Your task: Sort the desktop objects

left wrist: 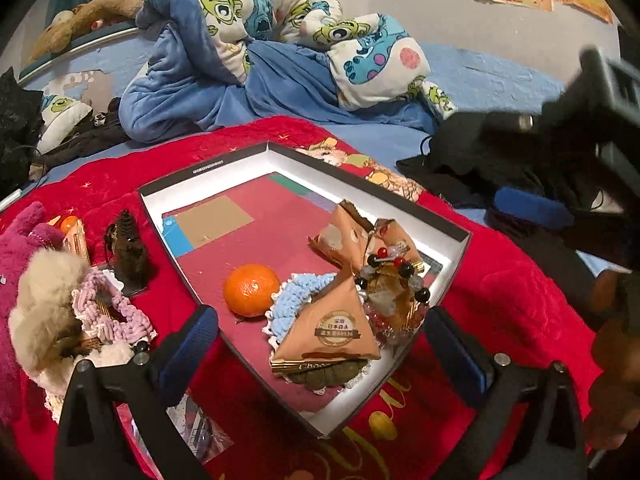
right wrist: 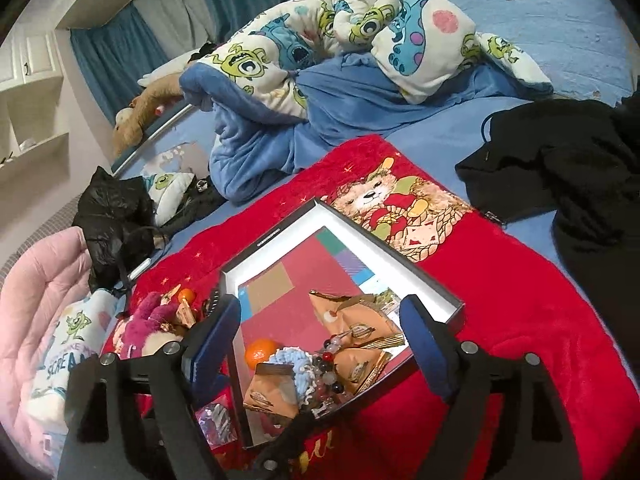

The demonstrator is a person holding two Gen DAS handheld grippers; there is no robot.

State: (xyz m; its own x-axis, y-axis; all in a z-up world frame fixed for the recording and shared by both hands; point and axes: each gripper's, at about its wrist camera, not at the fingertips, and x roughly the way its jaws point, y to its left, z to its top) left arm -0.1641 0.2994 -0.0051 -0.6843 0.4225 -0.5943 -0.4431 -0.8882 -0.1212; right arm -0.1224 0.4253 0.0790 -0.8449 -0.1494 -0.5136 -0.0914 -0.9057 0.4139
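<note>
Mostly wrappers and fabric prints for readable text. Shallow black-rimmed box [left wrist: 460, 236] on a red blanket [left wrist: 500, 300], its near corner towards both cameras. Inside, towards the near right wall: an orange [left wrist: 251, 289], a light blue crocheted scrunchie [left wrist: 294, 294], a bead bracelet [left wrist: 394, 270] and tan snack packets [left wrist: 332, 332]; front packet carrying a round seal of small characters, too fine to read, and a gold strip beginning "Choco". White lettering on the box's far rim, illegible. Outside the box's left wall, on the blanket: a pink scrunchie [left wrist: 110, 308], a dark hair claw [left wrist: 126, 252], a plush toy [left wrist: 24, 264].

Left gripper [left wrist: 320, 332] spread wide over the box's near corner, nothing pinched. Right gripper [right wrist: 320, 332] likewise parted and empty above the packets.

Pale cloth [right wrist: 72, 344] off the blanket's left edge printed "SCREAM". Gold script on the blanket's near edge, cut off.
</note>
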